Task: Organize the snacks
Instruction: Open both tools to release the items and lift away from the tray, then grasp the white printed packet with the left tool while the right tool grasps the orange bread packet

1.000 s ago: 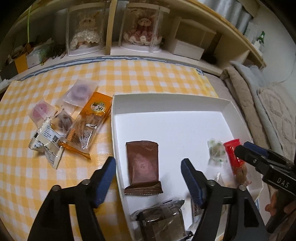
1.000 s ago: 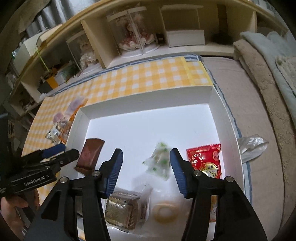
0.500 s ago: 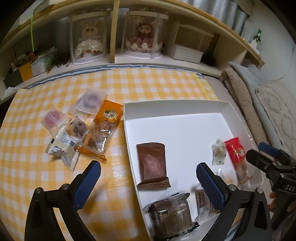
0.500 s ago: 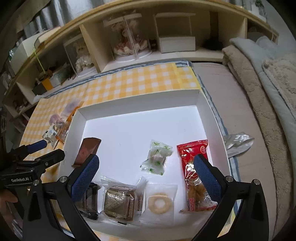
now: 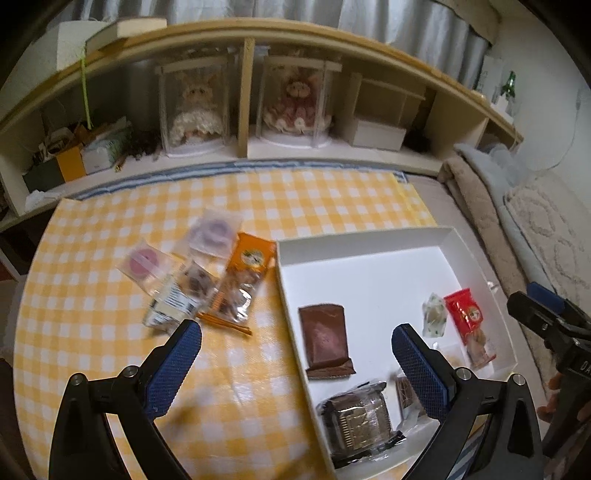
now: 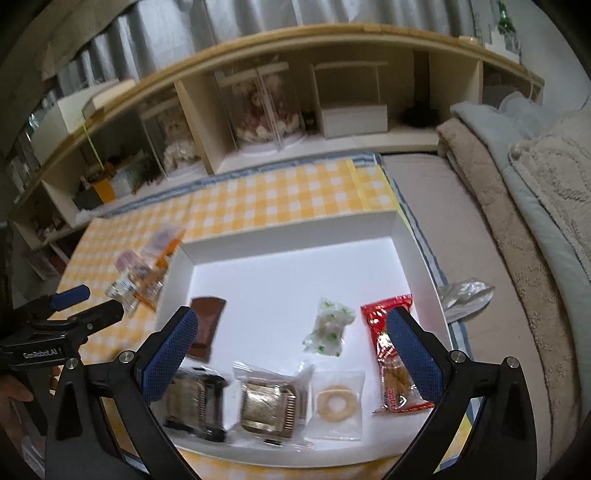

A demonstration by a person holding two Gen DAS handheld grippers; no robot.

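Notably, both the left hand-held gripper (image 5: 295, 354) and right hand-held gripper (image 6: 291, 339) gaped wide, empty; overlapping loose packets (image 5: 207, 280) risked a double pick.

Low cream shelf unit (image 5: 388, 62) under grey curtains (image 5: 332, 22), yellow checked cloth (image 5: 303, 195), beige blankets (image 6: 517, 229) alongside.

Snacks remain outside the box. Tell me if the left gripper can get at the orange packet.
Probably yes. The left gripper is open and empty, and the orange packet lies on top of the pile with only bare checked cloth in between.
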